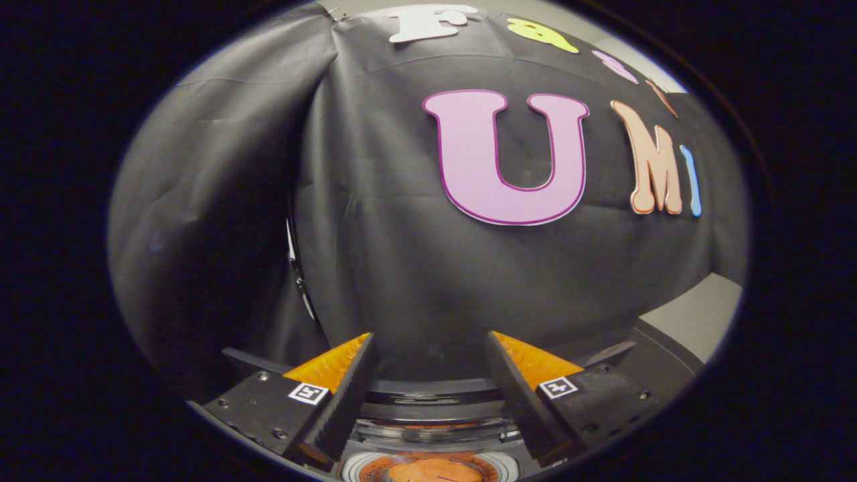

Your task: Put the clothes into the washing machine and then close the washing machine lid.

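My gripper (430,338) is open, its two fingers spread wide with nothing between them. It points at the black cloth wall. Low between the fingers I look down on the washing machine (428,402), a small dark unit with a curved rim. Its round, light-ringed opening (355,468) lies just under the finger bases. Orange clothing (428,472) lies inside that opening. A clear curved band, probably the lid (428,432), shows just beyond the opening; whether it stands raised I cannot tell.
The black cloth wall (402,268) hangs close behind the machine and folds at a seam to the left. A pale grey surface (696,321) shows to the right, beyond the machine's dark body (643,375).
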Demonstrator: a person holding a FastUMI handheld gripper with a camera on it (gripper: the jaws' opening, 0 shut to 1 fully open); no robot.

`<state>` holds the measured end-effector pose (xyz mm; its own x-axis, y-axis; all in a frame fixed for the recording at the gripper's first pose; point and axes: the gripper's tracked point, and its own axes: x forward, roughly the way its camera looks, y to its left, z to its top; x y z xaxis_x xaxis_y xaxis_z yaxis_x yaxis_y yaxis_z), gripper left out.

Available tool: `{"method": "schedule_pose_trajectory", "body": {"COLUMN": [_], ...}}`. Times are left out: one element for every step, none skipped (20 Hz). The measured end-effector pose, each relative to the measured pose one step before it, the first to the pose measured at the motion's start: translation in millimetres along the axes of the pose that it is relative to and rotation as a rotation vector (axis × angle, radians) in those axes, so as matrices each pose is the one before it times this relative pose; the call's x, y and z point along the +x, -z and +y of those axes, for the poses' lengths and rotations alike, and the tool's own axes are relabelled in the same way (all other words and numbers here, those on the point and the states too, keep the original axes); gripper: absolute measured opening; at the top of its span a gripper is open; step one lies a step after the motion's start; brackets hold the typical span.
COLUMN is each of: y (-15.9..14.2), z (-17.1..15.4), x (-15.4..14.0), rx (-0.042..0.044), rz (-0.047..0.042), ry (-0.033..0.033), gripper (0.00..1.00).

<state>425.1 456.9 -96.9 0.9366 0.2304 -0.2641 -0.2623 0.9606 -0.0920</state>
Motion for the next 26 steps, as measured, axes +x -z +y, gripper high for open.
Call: {"method": "schedule_pose_trajectory", "body": {"y": [1.29, 0.83, 0.09, -0.03, 1.63, 0.82, 1.24, 1.76, 1.26, 0.55, 1.36, 1.31, 1.18, 2.09, 0.91, 1.35, 1.56, 1.14, 2.45, 1.42, 2.42, 1.33, 2.18, 3.89, 1.32, 2.87], "z": [0.18, -0.12, -0.64, -0.40, 0.36, 0.83, 0.34, -0.28, -0.06, -0.05, -0.04, 0.24, -0.01, 0.34, 0.45, 0.48, 0.59, -0.62, -0.34, -0.03, -0.55, 0.53, -0.32, 0.25, -0.18, -2.34], "x": [-2.86, -3.35, -3.11, -2.87, -4.40, -3.39, -4.21, -3.37, -3.72, -3.05, -3.05, -2.34, -3.00, -1.97, -3.16, -2.37, -3.80, -2.95, -3.32, -2.72, -3.60, -2.86, -3.50, -2.89, -4.19, -3.31], "rx": [-0.00176, -0.00058, -0.00260, -0.00076, 0.00158, -0.00136, 0.00023, -0.00039, -0.00064, 0.00006, -0.00148, -0.00236, 0.00038, 0.00083, 0.00354, 0.00152, 0.00120, -0.00530, 0.00345, 0.00431, 0.00062, -0.00042, 0.00568, 0.00637, 0.00567, 0.00963], "rz": [-0.00148, -0.00286, -0.00741, -0.00742, -0.00445, -0.00352, -0.00377, -0.00673, -0.00352, -0.00451, -0.00050, 0.00345, 0.00262, 0.00088, 0.00218, -0.00543, -0.00388, -0.00242, 0.00443, -0.00061, 0.00506, 0.00181, 0.00585, 0.00958, -0.00392, -0.00026], "ry": [0.00004, 0.00020, -0.00058, -0.00199, -0.00194, -0.00330, -0.00277, -0.00198, -0.00077, 0.00067, 0.00014, -0.00189, -0.00427, -0.00731, -0.00900, -0.00617, -0.00167, -0.00125, -0.00054, 0.00172, 0.00048, 0.00068, 0.00125, -0.00094, -0.00237, 0.00244], "gripper": [0.98, 0.98, 0.98, 0.98, 0.98, 0.98, 0.98, 0.98, 0.98, 0.98, 0.98, 0.98, 0.98, 0.98, 0.98, 0.98, 0.98, 0.98, 0.98, 0.98, 0.98, 0.98, 0.98, 0.98, 0.98, 0.98]}}
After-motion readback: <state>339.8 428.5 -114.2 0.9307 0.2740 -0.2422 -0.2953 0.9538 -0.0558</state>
